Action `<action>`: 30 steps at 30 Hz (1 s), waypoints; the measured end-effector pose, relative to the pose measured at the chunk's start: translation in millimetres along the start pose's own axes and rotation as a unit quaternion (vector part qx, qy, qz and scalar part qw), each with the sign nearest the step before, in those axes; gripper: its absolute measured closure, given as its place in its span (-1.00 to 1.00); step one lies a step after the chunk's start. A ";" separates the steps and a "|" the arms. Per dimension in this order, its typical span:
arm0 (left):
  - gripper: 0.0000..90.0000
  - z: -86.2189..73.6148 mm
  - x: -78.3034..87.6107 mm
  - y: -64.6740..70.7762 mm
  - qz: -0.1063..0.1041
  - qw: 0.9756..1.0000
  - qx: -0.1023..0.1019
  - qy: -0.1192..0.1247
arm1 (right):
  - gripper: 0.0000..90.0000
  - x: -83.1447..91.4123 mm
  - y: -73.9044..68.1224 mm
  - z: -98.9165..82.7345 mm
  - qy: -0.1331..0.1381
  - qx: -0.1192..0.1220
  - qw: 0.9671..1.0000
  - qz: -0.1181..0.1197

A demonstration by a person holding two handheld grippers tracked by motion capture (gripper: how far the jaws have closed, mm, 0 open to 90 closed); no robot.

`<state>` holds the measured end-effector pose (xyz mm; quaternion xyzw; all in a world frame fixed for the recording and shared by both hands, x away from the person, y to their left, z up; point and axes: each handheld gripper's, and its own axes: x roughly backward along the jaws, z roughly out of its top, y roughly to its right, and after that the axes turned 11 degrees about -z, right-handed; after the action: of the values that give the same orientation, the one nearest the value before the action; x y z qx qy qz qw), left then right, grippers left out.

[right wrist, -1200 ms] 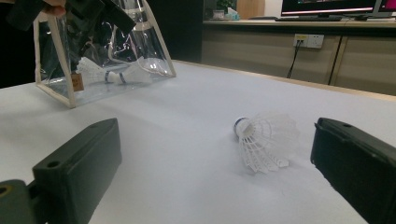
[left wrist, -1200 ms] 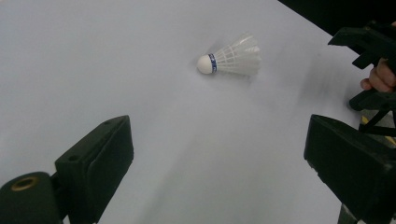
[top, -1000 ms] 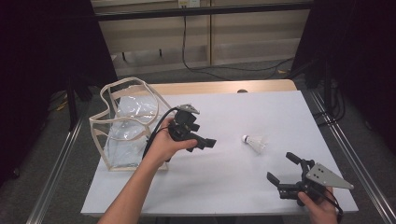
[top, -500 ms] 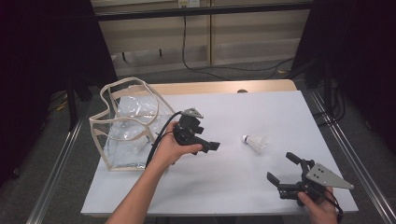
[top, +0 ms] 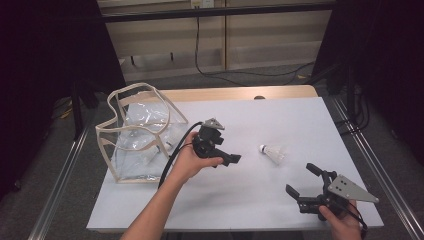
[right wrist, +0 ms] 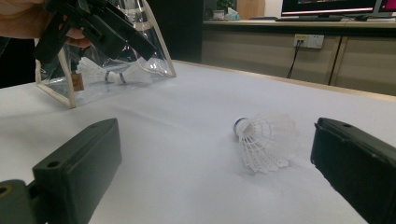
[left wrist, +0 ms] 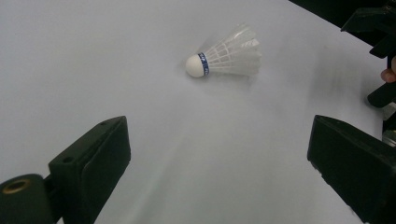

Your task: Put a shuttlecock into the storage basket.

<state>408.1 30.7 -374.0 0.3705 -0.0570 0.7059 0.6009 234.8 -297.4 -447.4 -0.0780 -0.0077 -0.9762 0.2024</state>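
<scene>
My left gripper (top: 226,156) has moved away from the clear bag (top: 131,145) toward the shuttlecock (top: 271,152) lying on the white table (top: 280,120), jaws wide apart and empty, so I think the pickup comes next.

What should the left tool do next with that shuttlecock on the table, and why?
Probably ease the left tool forward and down until its jaws straddle the shuttlecock. The jaws stand wide open and hold nothing, and the shuttlecock lies on its side on the table, ahead of them and apart from them. The clear bag already holds other shuttlecocks, so this one likely goes there too.
</scene>
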 end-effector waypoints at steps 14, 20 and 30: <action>-0.85 -0.2 -11.6 -1.5 0.001 1.000 -0.004 -0.002 | -0.96 0.0 -0.1 0.0 0.000 0.000 1.000 0.000; -0.85 -0.9 -17.5 -1.2 -0.001 1.000 -0.006 -0.004 | -0.96 -0.1 -0.2 0.0 0.000 0.001 1.000 0.000; -0.85 -1.5 -26.6 -2.0 -0.004 1.000 -0.008 0.002 | -0.96 0.0 0.1 -0.2 -0.001 0.001 1.000 0.000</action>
<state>409.4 10.6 -391.5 0.3642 -0.0599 0.7038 0.6070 234.8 -297.5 -447.5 -0.0788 -0.0088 -0.9760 0.2026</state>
